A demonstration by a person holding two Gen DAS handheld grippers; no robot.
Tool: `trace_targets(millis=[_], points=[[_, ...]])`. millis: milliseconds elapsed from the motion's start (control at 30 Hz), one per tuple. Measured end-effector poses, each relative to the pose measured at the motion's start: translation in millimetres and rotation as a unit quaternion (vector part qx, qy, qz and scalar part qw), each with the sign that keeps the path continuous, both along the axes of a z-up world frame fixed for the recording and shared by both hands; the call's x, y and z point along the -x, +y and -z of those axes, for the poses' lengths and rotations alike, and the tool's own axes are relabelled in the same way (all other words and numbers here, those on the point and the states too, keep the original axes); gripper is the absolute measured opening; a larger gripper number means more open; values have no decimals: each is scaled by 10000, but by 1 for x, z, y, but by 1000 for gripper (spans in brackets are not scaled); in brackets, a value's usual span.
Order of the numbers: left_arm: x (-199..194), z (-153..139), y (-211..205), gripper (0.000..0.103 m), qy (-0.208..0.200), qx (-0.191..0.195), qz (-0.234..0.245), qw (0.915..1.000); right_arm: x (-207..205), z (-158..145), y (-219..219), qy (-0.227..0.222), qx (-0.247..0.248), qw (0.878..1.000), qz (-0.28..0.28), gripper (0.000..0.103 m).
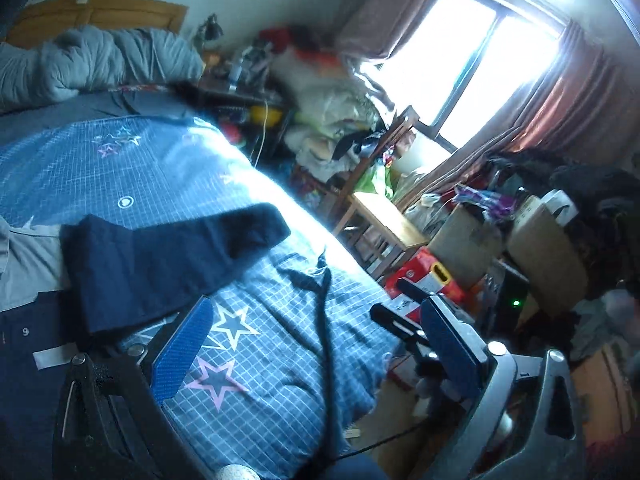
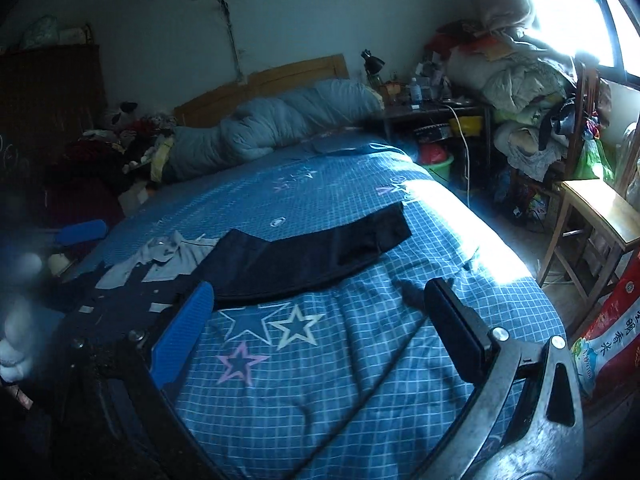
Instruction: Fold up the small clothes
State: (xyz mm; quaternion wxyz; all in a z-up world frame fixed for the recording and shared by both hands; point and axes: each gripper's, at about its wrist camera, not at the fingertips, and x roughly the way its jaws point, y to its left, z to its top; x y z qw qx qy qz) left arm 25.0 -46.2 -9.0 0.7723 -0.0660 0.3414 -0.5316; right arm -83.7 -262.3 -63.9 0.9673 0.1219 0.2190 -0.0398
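A dark navy garment [image 1: 160, 256] lies flat and folded into a long strip on the blue star-patterned bedspread [image 1: 280, 380]; the right wrist view shows it too [image 2: 312, 248]. A grey garment [image 2: 168, 258] lies rumpled to its left, beside more dark cloth. My left gripper [image 1: 312, 332] hovers open above the bedspread, just short of the navy garment, with nothing between its fingers. My right gripper [image 2: 320, 316] is open as well, low over the bed in front of the garment's near edge, holding nothing. In the left wrist view, the right gripper's black finger [image 1: 400, 320] shows past the bed's edge.
A rolled grey quilt [image 2: 280, 120] lies by the wooden headboard. A dark cable [image 1: 324, 340] runs over the bedspread. Right of the bed stand a cluttered nightstand [image 2: 436, 116], a wooden chair [image 2: 600, 216], piled bedding, boxes and a red printed sack [image 2: 612, 344].
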Motion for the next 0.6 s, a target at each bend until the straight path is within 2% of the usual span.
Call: trace_targets(millis=[100,167,200,333,400,500,600], points=[[26,-32,37,103,390,537,235,9975,9,-20,35,-286,-348,9982,-390,103],[41,-49,63,103,839,978,471,9905,10,-24,59,-385,-513,9959,-642,103],[50,-57,74,103,895,1137,516,9881,8,-24,71,-412,-638,9940,-788,103],[86,-98,122,103,574,1483,666,9850,-5,-11,130,-138,-722,9883,-1339,103],[97,-115,150,103,361,1566,647,9849,-4,4,160,40,-972,9819,-1622,103],[95,-127,191,103,76,1533,259,9878,-4,27,207,427,-1183,9684,-2156,103],[77,-128,240,103,-12,1548,-363,9873,-3,52,260,873,-1147,9450,-2934,103]])
